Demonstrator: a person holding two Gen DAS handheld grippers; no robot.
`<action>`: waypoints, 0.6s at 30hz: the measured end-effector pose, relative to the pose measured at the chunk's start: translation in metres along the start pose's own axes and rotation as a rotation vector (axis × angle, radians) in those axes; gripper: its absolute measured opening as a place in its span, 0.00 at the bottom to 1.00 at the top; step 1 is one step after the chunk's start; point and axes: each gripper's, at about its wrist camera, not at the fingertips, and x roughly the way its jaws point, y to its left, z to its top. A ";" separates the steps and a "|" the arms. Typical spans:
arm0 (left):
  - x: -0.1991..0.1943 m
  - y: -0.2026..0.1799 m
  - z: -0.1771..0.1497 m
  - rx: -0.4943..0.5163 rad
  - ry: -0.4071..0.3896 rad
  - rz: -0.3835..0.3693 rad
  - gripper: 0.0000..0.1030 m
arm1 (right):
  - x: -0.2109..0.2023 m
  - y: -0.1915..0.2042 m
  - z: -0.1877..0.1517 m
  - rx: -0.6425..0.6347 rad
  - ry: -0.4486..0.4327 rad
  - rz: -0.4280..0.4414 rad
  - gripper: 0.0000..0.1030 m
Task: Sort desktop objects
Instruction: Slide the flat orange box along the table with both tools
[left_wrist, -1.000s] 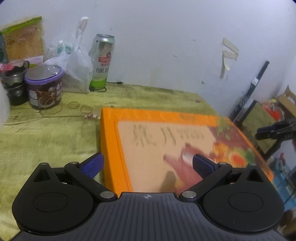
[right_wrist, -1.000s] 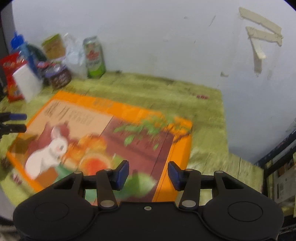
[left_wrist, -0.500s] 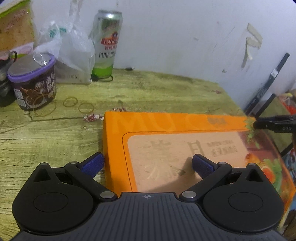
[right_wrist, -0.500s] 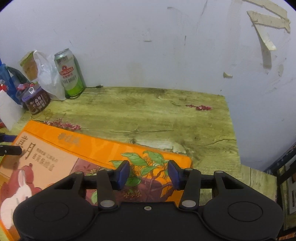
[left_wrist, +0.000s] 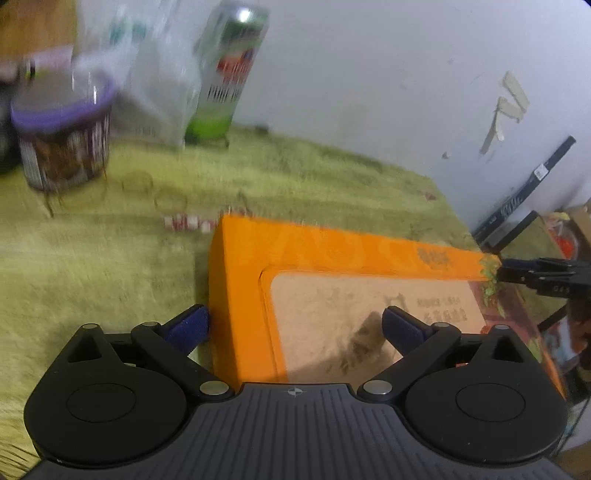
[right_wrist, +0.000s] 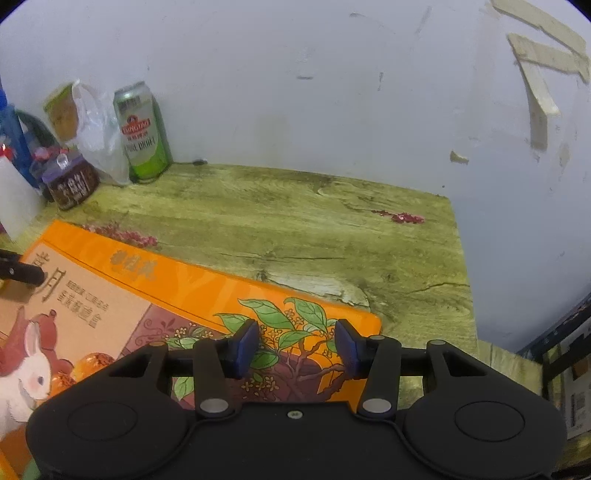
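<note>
A large flat orange gift box (left_wrist: 332, 251) with a rabbit picture lies on the green wood-grain table (right_wrist: 295, 221). My left gripper (left_wrist: 295, 326) is open wide across the box's left end. Its left finger (left_wrist: 188, 326) sits against the box's side wall and its right finger (left_wrist: 402, 326) is over the lid. Over the leaf pattern near the right end of the box (right_wrist: 199, 288), my right gripper (right_wrist: 297, 349) has its jaws apart with nothing between them. The right gripper's tip (left_wrist: 517, 275) also shows at the box's far right corner.
Against the wall at the back left stand a green beer can (right_wrist: 142, 133), a clear plastic bag (right_wrist: 99, 144) and a purple-lidded jar (right_wrist: 72, 184). Rubber bands (left_wrist: 170, 201) lie near the jar. The table's right edge (right_wrist: 461, 277) drops off beside a shelf.
The box and both grippers have shifted together toward the wall; the can and jar now look closer. The box lies flatter in the right view. Neither gripper's jaws have visibly changed.
</note>
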 end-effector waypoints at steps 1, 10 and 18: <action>-0.004 -0.005 0.001 0.027 -0.029 0.004 0.97 | -0.003 -0.001 0.000 0.003 -0.008 -0.002 0.43; 0.003 -0.050 0.010 0.247 -0.086 0.014 0.94 | -0.010 0.004 -0.007 0.002 -0.031 0.014 0.43; 0.019 -0.058 0.007 0.334 -0.038 0.088 0.96 | -0.008 0.009 -0.012 -0.031 -0.035 0.028 0.43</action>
